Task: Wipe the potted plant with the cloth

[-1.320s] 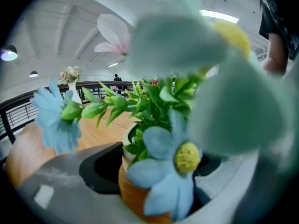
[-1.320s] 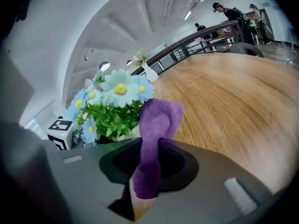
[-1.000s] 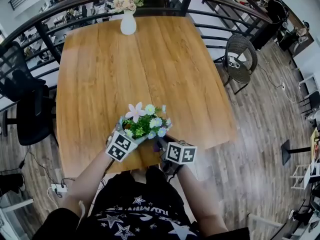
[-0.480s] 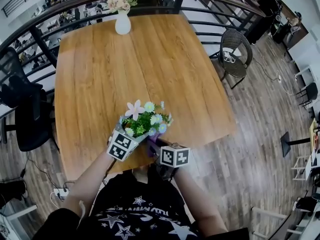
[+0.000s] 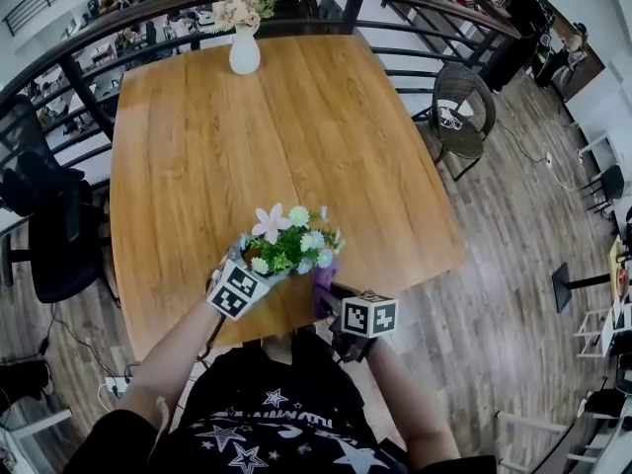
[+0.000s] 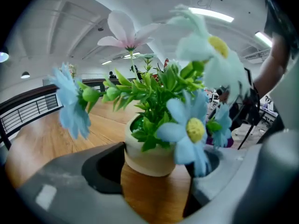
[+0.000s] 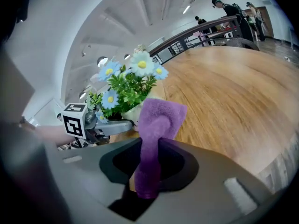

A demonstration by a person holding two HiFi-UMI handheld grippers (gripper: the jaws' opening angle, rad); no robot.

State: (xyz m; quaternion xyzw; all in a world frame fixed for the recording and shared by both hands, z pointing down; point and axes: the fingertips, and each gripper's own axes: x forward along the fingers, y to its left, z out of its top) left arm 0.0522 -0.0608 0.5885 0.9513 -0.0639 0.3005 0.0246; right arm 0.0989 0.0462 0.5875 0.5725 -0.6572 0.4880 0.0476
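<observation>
A: Task thing, location?
B: The potted plant (image 5: 286, 240) is placed at the near edge of the counter (image 5: 276, 126), about midway along it. A short round cream pot (image 6: 147, 157) with a smooth matte wall is seen. It is stuffed with glossy green plastic leaves, pale blue daisies with yellow centres and one pink star-shaped flower on a thin stem.

A: Left gripper?
B: The left gripper (image 6: 156, 169) is set around the pot, low by the counter. Its fingers (image 6: 84, 181) have just been closing, and the pot is clamped between them. The left finger is pressed on the pot wall. The right one is partly covered by a blue petal.

A: Right gripper?
B: The right gripper (image 7: 150, 164) is held at the right of the plant. Its fingers (image 7: 196, 171) are shut together on the cloth (image 7: 156, 125), a fuzzy purple piece. It is pinched into a narrow strip low down and widens to a soft rounded flap above the finger tips. The flap is placed just beside the pot's right side. Whether the pot is touched cannot be told.

A: Counter surface?
B: Warm orange-brown wood grain is seen in long planks, with a smooth finish and rounded corners.

A: Anything else?
B: A white bulb-shaped vase (image 5: 244, 52) of pale pink flowers is stood at the far edge, well apart from the plant. A dark woven round-backed chair (image 5: 464, 107) is parked off the right side, on a grey plank floor. A curved black metal railing (image 5: 118, 13) is run behind the far edge.
</observation>
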